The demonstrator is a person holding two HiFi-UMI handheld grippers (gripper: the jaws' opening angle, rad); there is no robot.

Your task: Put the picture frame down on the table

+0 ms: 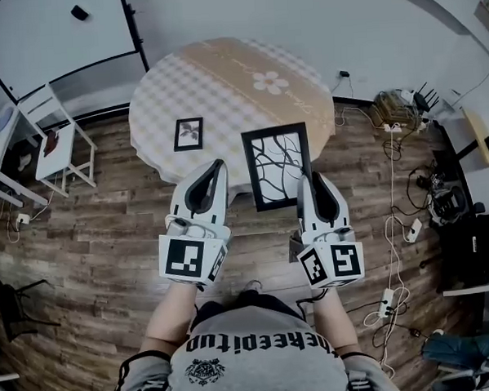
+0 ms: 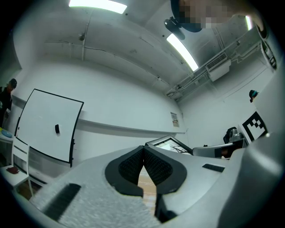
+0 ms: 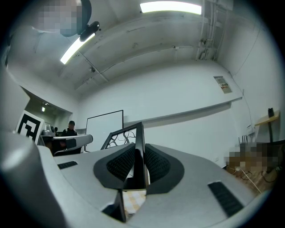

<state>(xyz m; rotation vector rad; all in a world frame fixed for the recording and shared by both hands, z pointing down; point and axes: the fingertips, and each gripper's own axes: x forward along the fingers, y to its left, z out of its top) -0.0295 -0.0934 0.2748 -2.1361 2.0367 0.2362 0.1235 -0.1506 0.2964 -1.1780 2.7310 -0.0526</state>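
A large black picture frame [image 1: 277, 166] with a branch drawing hangs tilted over the near edge of the round checked table [image 1: 222, 77]. My right gripper [image 1: 307, 179] is shut on the frame's right edge. In the right gripper view the frame [image 3: 127, 136] stands edge-on between the closed jaws of my right gripper [image 3: 139, 153]. My left gripper [image 1: 218, 164] sits left of the frame, apart from it, shut with nothing in it. From the left gripper view, my left gripper [image 2: 143, 150] has its pads meeting, and the frame [image 2: 168, 143] shows beyond at the right.
A small framed picture [image 1: 188, 134] lies on the table's left part. A white chair [image 1: 57, 135] and a whiteboard [image 1: 56, 33] stand at the left. Cables and a power strip [image 1: 389, 299] lie on the wooden floor at the right. A person [image 3: 71, 128] stands far off.
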